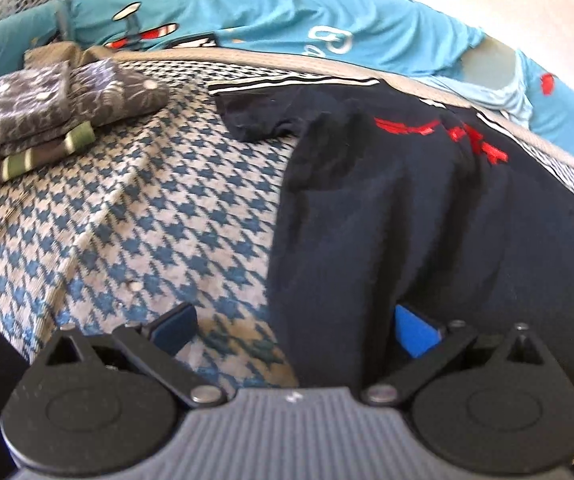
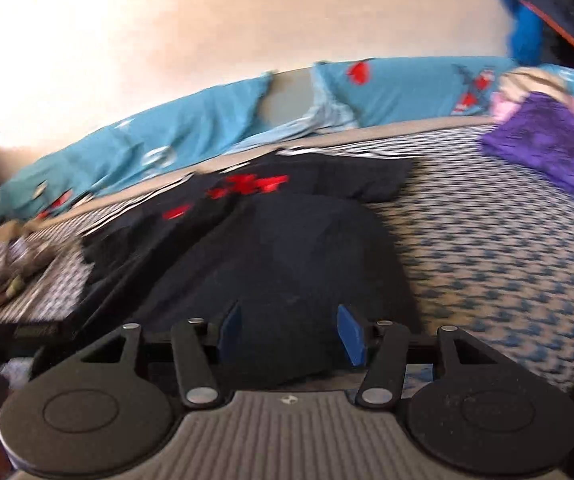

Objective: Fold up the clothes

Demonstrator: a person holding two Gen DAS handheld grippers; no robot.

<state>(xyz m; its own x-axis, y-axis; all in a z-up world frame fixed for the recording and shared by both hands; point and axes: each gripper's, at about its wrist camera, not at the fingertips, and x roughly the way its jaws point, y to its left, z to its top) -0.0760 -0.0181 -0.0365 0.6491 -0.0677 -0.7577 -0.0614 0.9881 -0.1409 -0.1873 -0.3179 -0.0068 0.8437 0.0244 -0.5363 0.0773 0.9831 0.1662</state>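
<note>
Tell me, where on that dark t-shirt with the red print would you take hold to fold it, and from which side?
Probably at the near bottom hem of the dark t-shirt, coming in low from the near edge of the bed. The shirt lies flat on the checked bedspread, red print at the far end, so the hem is the closest loose edge. Both the left gripper and right gripper stand open there.

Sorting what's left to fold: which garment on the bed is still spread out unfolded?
The dark navy shirt with red print; the grey patterned clothes lie stacked folded.
</note>
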